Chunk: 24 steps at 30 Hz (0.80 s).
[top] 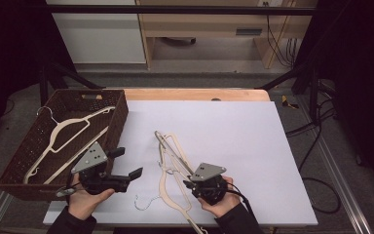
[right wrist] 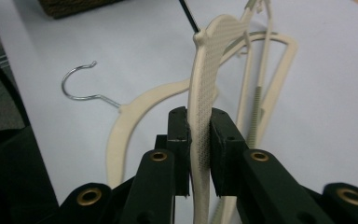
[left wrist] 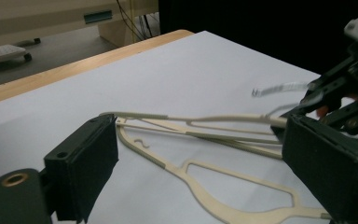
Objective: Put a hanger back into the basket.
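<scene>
Several cream hangers (top: 171, 157) lie crossed on the white sheet (top: 233, 136) in the middle of the table. My right gripper (top: 191, 185) is shut on one of them, its pads (right wrist: 179, 133) pressing both sides of a dotted cream arm (right wrist: 209, 56). A second hanger with a wire hook (right wrist: 79, 84) lies flat under it. My left gripper (top: 127, 162) is open beside the basket, with nothing between its jaws. In the left gripper view its pads (left wrist: 91, 156) stand wide apart with the hangers (left wrist: 200, 135) on the sheet beyond them. Another cream hanger (top: 65, 134) rests in the brown wicker basket (top: 119, 119).
The basket takes up the table's left side, reaching its front edge. A wooden table edge (top: 190, 94) runs behind the sheet. Black frame bars (top: 292, 73) and cables (top: 316, 141) stand to the right, off the table. The right gripper (left wrist: 349, 88) appears at the left gripper view's right edge.
</scene>
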Each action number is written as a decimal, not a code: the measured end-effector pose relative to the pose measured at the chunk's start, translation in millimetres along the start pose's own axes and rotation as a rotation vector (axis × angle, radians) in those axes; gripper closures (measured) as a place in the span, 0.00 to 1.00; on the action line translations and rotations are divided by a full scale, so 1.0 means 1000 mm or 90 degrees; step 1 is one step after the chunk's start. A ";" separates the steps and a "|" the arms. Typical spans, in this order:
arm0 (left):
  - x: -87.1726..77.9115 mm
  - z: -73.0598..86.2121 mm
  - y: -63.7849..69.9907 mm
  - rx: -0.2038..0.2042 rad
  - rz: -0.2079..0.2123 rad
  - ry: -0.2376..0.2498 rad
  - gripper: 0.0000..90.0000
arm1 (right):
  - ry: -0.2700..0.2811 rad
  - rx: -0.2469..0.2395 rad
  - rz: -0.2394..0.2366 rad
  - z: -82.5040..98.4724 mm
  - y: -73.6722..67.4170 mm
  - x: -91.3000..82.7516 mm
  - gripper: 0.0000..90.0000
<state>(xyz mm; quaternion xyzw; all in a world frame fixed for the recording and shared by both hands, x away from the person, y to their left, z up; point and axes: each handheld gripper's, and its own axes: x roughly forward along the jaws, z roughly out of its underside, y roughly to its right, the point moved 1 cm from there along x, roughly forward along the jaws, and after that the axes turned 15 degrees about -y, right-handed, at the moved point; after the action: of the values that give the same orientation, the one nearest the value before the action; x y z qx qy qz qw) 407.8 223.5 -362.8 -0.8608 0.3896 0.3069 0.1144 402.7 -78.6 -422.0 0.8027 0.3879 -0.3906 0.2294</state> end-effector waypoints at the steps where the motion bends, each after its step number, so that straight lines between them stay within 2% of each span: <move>1: 0.001 0.001 -0.001 -0.001 0.000 -0.003 0.11 | 0.003 0.000 0.001 0.001 0.003 -0.003 0.90; 7: 0.008 0.004 -0.003 -0.008 -0.002 -0.015 0.11 | 0.023 0.033 0.022 0.005 0.018 -0.012 0.93; 11: 0.008 0.004 -0.003 -0.001 -0.003 -0.017 0.11 | 0.040 0.065 0.043 0.008 0.027 -0.017 0.96; 12: 0.008 0.004 -0.003 0.001 -0.004 -0.017 0.11 | 0.047 0.072 0.036 0.009 0.030 -0.017 0.96; 13: 0.008 0.004 -0.003 0.002 -0.005 -0.017 0.11 | 0.054 0.083 0.014 0.011 0.032 -0.017 0.96; 15: 0.009 0.004 -0.002 0.003 -0.002 -0.017 0.11 | 0.059 0.086 0.018 0.011 0.033 -0.017 0.96; 17: 0.010 0.003 0.000 0.010 0.000 -0.020 0.11 | 0.066 0.080 0.015 0.011 0.033 -0.019 0.96; 21: 0.014 0.002 0.006 0.029 0.007 -0.027 0.11 | 0.088 0.064 -0.023 0.007 0.031 -0.031 0.97; 24: 0.018 0.001 0.011 0.040 0.007 -0.033 0.11 | 0.086 0.030 -0.048 0.001 0.023 -0.038 0.97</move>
<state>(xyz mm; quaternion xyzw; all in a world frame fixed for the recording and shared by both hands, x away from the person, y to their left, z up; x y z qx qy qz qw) 408.0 205.4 -374.8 -0.8463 0.4005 0.3175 0.1502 405.2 -109.8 -390.8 0.8173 0.4231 -0.3528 0.1688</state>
